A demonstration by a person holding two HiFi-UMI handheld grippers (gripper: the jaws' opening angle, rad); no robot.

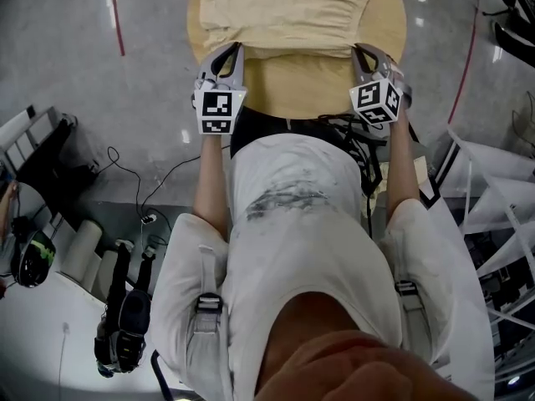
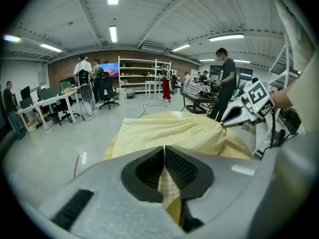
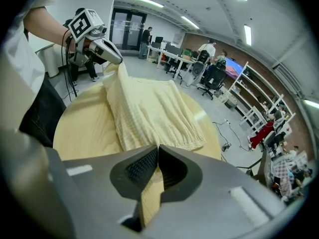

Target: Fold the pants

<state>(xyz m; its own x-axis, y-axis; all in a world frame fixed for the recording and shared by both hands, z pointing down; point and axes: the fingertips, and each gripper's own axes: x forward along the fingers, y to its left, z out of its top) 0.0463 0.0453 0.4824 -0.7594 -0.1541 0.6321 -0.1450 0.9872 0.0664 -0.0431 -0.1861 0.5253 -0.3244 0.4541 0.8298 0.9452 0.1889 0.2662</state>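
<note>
Pale yellow pants [image 1: 284, 11] lie on a round wooden table [image 1: 301, 86]. My left gripper [image 1: 236, 47] is shut on the near left edge of the pants; in the left gripper view the cloth [image 2: 169, 193] runs between the closed jaws of that gripper [image 2: 164, 151]. My right gripper [image 1: 358, 50] is shut on the near right edge, and the right gripper view shows the fabric [image 3: 149, 203] pinched where the jaws of this gripper [image 3: 158, 151] meet. The pants [image 3: 149, 108] stretch between the two grippers, lifted at both held corners.
The table's bare wood [image 3: 84, 128] lies between the pants and the person's body. Cables [image 1: 355, 140] hang by the person's waist. Desks, chairs and shelves [image 2: 144, 76] stand further back in the room, with people standing there. A black bag [image 1: 121, 324] sits on the floor at the left.
</note>
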